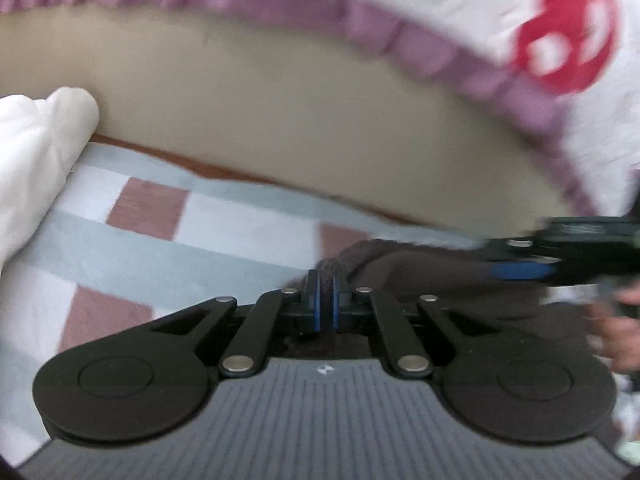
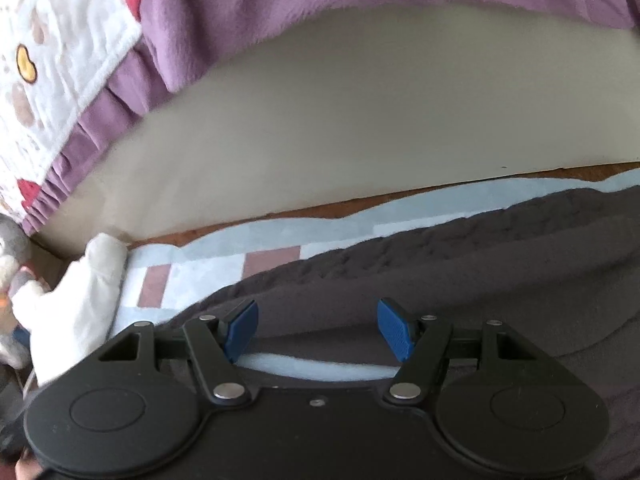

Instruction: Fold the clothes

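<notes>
left claw (image 1: 325, 292): pinching together on the dark brown garment (image 1: 420, 276) edge | right claw (image 2: 316, 330): hovering apart over that garment | checked bedsheet (image 1: 224, 240) lying beneath

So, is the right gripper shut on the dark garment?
No, the right gripper stands open above the dark garment, its blue pads apart.

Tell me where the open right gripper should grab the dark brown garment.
Grip the dark brown garment at its ribbed far edge, coming from above with the right gripper: that edge lies flat and exposed on the checked blanket.
</notes>
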{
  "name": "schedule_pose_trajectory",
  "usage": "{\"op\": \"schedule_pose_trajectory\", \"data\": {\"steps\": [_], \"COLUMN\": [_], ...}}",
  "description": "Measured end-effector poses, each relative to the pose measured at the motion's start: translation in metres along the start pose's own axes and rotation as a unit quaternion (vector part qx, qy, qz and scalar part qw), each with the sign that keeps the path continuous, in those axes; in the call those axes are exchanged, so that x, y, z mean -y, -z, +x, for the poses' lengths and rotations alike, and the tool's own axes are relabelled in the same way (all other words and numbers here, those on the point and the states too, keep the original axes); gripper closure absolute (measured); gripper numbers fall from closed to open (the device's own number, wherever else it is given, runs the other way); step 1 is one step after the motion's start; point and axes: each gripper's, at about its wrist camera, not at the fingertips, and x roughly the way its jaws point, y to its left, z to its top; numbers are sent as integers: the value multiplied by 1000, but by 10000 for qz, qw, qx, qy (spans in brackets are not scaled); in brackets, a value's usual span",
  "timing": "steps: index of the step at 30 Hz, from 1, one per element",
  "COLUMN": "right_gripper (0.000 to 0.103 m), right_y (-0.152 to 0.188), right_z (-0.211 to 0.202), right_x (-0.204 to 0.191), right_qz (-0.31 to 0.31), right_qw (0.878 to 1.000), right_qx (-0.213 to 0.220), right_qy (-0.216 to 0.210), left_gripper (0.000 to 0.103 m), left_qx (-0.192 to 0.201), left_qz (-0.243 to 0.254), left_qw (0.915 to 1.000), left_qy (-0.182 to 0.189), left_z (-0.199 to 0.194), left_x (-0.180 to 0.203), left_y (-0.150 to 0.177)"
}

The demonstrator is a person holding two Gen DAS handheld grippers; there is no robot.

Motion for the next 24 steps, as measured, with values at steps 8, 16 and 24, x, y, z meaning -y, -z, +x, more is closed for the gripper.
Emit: {"op": "schedule_pose_trajectory", "data": {"steps": [8, 16, 24], "right_gripper": [31, 31, 47], "right_y": [10, 41, 56], "right_z": [-31, -15, -2], "right_x": [18, 42, 59], "right_qz": [303, 1157, 1073], "right_qw": [9989, 9890, 9788], "right_qx": [122, -304, 259], "right_qy": [-342, 875, 1724], "left_gripper": [99, 99, 99], "left_qx": [-494, -790, -753], "left_qz": [1041, 838, 762], "left_qw": [9931, 9933, 9942], "left_qy": [225, -52, -44], "left_z": [-67, -66, -66], "left_x": [26, 8, 5], "left_y": [101, 135, 132]}}
